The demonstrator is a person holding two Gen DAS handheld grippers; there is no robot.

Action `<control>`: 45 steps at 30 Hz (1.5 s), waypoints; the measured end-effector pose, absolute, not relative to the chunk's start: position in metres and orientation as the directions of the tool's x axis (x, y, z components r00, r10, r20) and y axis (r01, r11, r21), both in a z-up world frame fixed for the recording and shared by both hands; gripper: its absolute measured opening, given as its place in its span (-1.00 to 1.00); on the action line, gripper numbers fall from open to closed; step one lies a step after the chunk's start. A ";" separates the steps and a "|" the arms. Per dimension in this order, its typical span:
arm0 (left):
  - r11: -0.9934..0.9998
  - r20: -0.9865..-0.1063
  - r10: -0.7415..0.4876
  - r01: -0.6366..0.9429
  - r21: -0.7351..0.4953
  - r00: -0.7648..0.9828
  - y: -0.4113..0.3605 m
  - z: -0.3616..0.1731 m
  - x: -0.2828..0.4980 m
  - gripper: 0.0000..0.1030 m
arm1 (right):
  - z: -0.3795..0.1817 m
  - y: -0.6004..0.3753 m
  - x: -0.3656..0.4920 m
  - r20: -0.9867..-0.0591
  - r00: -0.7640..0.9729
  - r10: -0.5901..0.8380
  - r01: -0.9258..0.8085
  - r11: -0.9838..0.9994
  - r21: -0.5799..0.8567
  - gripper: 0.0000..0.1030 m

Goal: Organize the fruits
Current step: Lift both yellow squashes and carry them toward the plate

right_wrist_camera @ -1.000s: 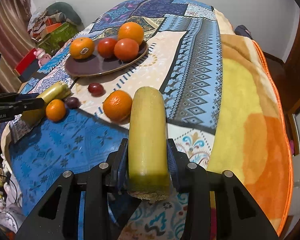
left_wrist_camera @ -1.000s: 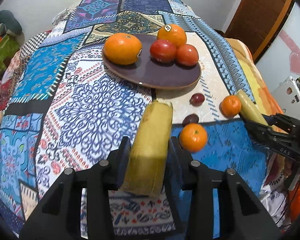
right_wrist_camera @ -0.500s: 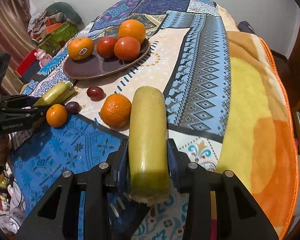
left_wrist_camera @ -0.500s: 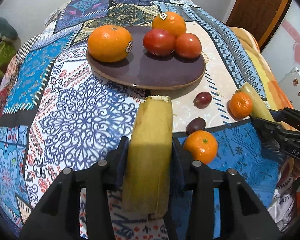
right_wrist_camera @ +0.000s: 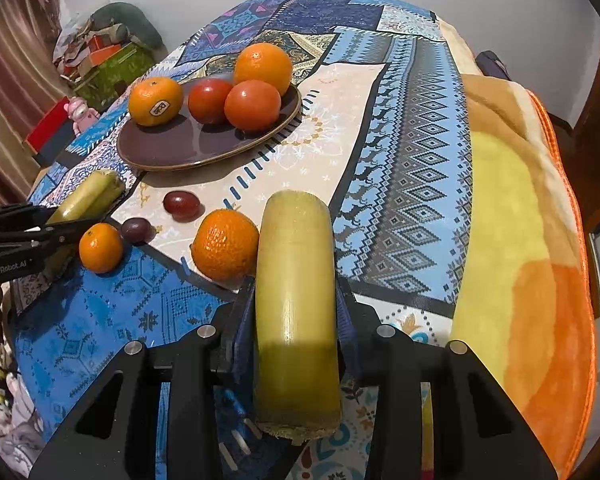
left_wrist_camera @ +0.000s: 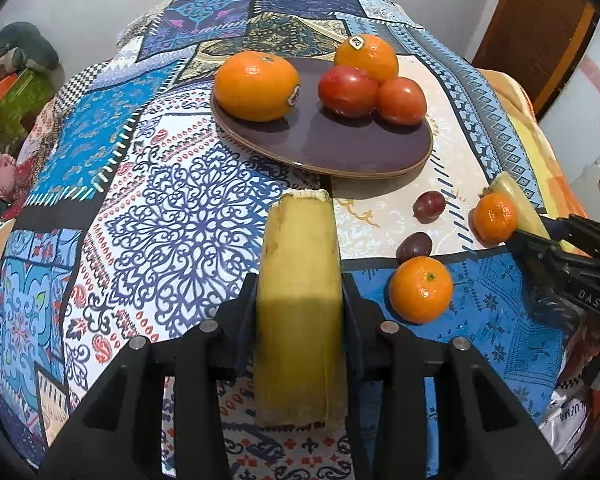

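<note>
My left gripper (left_wrist_camera: 300,296) is shut on a yellow sugarcane piece (left_wrist_camera: 300,280), held above the patterned cloth just in front of the dark plate (left_wrist_camera: 340,152). The plate holds two oranges (left_wrist_camera: 256,84) and two red tomatoes (left_wrist_camera: 348,90). My right gripper (right_wrist_camera: 296,304) is shut on a greenish sugarcane piece (right_wrist_camera: 296,280); it also shows in the left wrist view (left_wrist_camera: 556,248). On the cloth lie two small tangerines (left_wrist_camera: 420,290) (left_wrist_camera: 494,218) and two dark grapes (left_wrist_camera: 414,242) (left_wrist_camera: 430,202). In the right wrist view a tangerine (right_wrist_camera: 224,244) sits just left of my cane.
The table is covered by a blue patchwork cloth (left_wrist_camera: 172,220) and an orange-yellow blanket (right_wrist_camera: 520,240) on the right. Boxes and clutter (right_wrist_camera: 108,64) stand beyond the table's far left. A wooden door (left_wrist_camera: 540,20) is at the back right.
My left gripper has moved forward with its cane, closer to the plate. My right gripper has shifted slightly toward the tangerines with its cane still held.
</note>
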State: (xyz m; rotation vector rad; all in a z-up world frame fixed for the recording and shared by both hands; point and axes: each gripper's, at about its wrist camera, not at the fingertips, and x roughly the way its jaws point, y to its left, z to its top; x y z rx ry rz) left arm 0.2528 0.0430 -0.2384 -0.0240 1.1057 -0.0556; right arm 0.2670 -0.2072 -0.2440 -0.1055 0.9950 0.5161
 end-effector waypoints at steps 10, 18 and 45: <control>0.996 -0.882 -0.093 0.046 -0.081 0.461 0.044 -0.235 0.258 -0.25 | -0.236 -0.212 0.268 -0.793 0.482 0.374 -0.429 0.889 0.159 -0.33; 0.996 -0.838 -0.086 0.046 -0.073 0.539 0.052 -0.202 0.248 -0.25 | -0.207 -0.215 0.269 -0.753 0.539 0.378 -0.432 0.891 0.139 -0.33; 0.994 -0.759 -0.090 0.015 -0.105 0.644 0.059 -0.158 0.309 -0.25 | -0.176 -0.127 0.312 -0.698 0.501 0.513 -0.580 0.797 0.169 -0.33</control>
